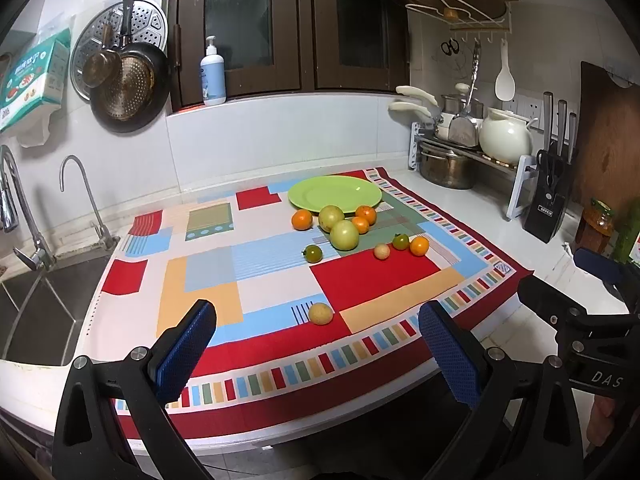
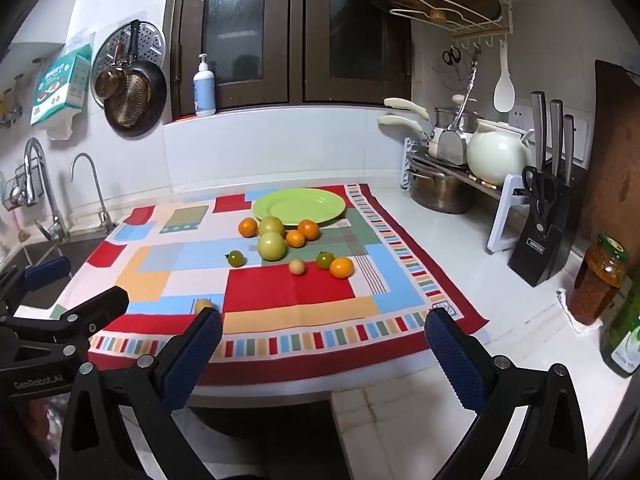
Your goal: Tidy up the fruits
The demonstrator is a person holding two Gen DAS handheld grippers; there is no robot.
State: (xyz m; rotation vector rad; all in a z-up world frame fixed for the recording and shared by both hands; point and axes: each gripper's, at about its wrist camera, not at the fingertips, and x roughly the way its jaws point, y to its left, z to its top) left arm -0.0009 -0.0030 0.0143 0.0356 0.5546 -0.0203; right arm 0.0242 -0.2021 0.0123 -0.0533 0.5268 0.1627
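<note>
both tools frame the near edge of the counter: my left tool [image 1: 316, 344] and my right tool [image 2: 322, 340] stand wide open and hold nothing, their blue pads apart over the front border of the patterned cloth [image 1: 280, 264]. closest to them lies a lone yellowish fruit [image 1: 320, 313], near the front edge of the cloth; in the right wrist view it is half hidden behind one pad. toward the back edge sits the green plate [image 1: 334, 192], with nothing on it. just in front of its rim cluster two pale green fruits [image 1: 344, 234] and three oranges [image 1: 302, 219]; nearer the middle lie two small dark green fruits [image 1: 312, 253], a small pale one [image 1: 381, 251] and another orange [image 1: 419, 245], all loose on the cloth and none on the plate. as i judge it, no fruit is gathered yet. for the first pick i would take the lone yellowish fruit with my left tool, centring it between the pads before closing gently, since round fruit may roll; then lower it onto the plate rather than drop it.
</note>
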